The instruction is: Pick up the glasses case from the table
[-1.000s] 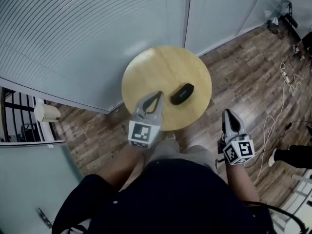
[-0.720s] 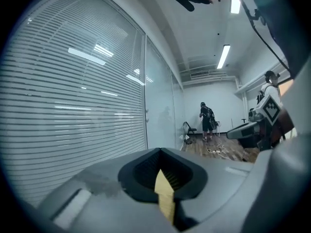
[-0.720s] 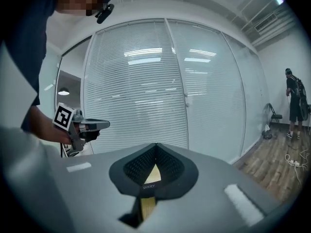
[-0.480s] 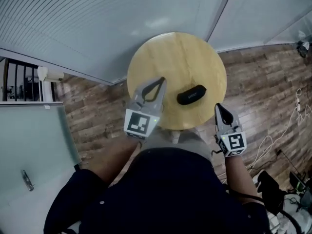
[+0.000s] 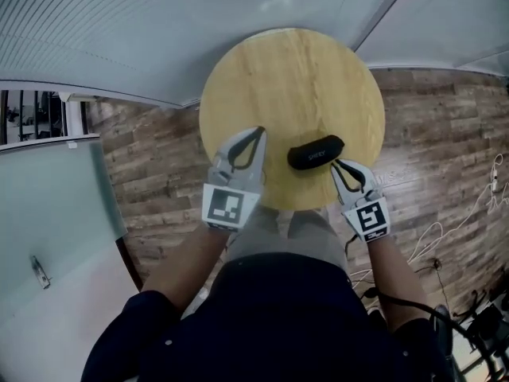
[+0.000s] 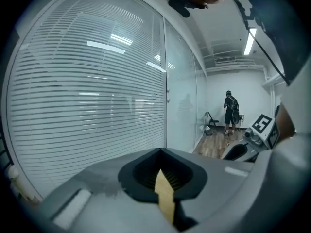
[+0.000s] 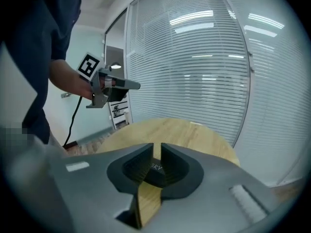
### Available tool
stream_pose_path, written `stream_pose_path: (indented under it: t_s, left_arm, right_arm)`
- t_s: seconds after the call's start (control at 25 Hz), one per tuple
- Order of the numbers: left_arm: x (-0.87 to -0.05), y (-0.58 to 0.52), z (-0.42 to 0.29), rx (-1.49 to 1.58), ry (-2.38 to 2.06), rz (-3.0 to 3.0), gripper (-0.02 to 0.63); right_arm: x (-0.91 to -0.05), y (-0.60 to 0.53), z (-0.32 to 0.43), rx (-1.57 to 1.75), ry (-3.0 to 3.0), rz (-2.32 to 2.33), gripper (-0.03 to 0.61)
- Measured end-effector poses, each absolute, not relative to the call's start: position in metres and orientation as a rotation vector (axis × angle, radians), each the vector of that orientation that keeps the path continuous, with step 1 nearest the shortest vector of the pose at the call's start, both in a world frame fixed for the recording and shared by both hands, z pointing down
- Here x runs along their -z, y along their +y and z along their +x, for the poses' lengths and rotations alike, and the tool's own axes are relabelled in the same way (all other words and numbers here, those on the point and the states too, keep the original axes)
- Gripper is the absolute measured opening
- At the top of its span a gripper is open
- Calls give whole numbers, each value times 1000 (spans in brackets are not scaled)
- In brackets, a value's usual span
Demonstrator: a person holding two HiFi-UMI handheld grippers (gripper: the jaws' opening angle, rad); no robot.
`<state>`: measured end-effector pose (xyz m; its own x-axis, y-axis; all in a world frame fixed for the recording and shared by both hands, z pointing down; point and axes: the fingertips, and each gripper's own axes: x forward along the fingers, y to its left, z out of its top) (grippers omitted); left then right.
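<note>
A black glasses case point(image 5: 316, 151) lies on the near right part of the round wooden table point(image 5: 286, 78). My right gripper point(image 5: 333, 163) points at the case's near right end, its tips just short of it. Its jaws are opening by a narrow slit, with nothing between them. In the right gripper view the case point(image 7: 156, 168) shows through the right gripper point(image 7: 156, 147), low and close. My left gripper point(image 5: 259, 130) hovers over the table left of the case, shut and empty. The left gripper point(image 6: 160, 150) has its tips together in its own view.
Glass walls with blinds point(image 5: 119, 30) run behind the table. Wooden floor point(image 5: 429, 134) surrounds it, with cables point(image 5: 433, 237) at the right. A glass door point(image 5: 48, 237) stands at the left. A person point(image 6: 229, 113) stands far off down the room.
Both grippers came down and forward toward the table. The right one moved from beside the table edge up to the case's near right end, and its tips parted slightly.
</note>
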<state>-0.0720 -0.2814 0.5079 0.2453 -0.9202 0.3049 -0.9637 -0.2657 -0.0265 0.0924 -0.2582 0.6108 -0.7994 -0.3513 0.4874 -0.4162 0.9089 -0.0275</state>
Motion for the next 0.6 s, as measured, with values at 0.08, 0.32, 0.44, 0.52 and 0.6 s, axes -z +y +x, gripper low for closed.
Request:
stream_pose_path:
  t_s: [0.08, 0.32, 0.44, 0.52, 0.6]
  left_arm:
    - [-520, -282, -66, -417, -1787, 2343, 5]
    - [-544, -292, -63, -424, -1801, 2346, 5]
    - [-553, -293, -67, -413, -1815, 2303, 5]
    - [-556, -295, -71, -398, -1828, 2280, 5]
    - [-560, -295, -75, -400, -1837, 2268, 5]
  right_arm:
    - [-627, -257, 90, -182, -2572, 494, 125]
    - [-670, -259, 75, -117, -2525, 273, 316]
    - [-683, -256, 67, -28, -2495, 178, 343]
    - [-692, -254, 62, 54, -2462, 96, 353]
    - [-703, -251, 57, 134, -2418, 17, 364]
